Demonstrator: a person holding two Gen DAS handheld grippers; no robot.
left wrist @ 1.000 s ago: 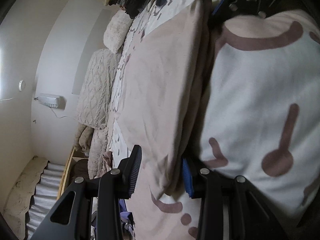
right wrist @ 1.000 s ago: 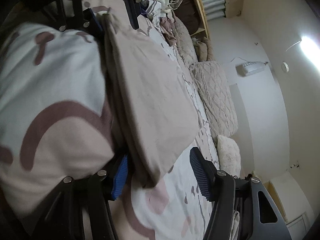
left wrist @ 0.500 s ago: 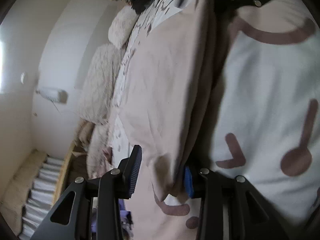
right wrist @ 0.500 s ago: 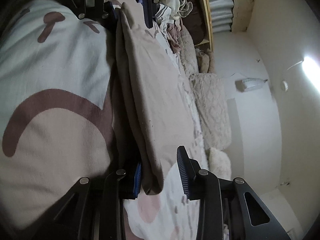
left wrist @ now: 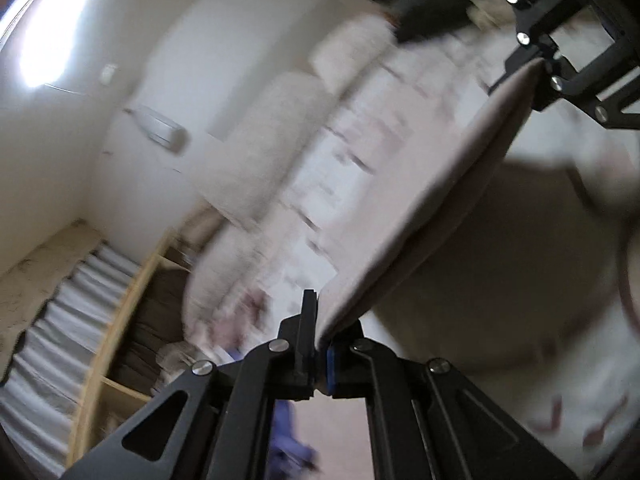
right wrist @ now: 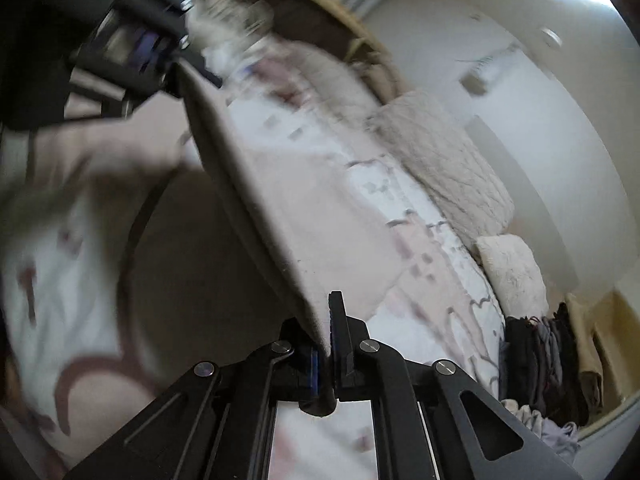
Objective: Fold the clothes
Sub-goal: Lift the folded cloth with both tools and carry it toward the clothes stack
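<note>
1. Since a second ago both sets of jaws have closed: left gripper [left wrist: 320, 344] and right gripper [right wrist: 326, 344] each clamp a corner of the beige garment [left wrist: 432, 200].
2. Garment hangs taut above the bed [right wrist: 420, 216].
3. Keep tension even; lower level onto bed.

Patterned bed [right wrist: 436, 280], quilted pillows [right wrist: 444, 168] along wall, dark clothes [right wrist: 536, 360]

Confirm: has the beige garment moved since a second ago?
Yes. The beige garment has lifted off the patterned bedspread it lay on; both the left tool and right tool have clamped its corners, stretching it between them.
</note>
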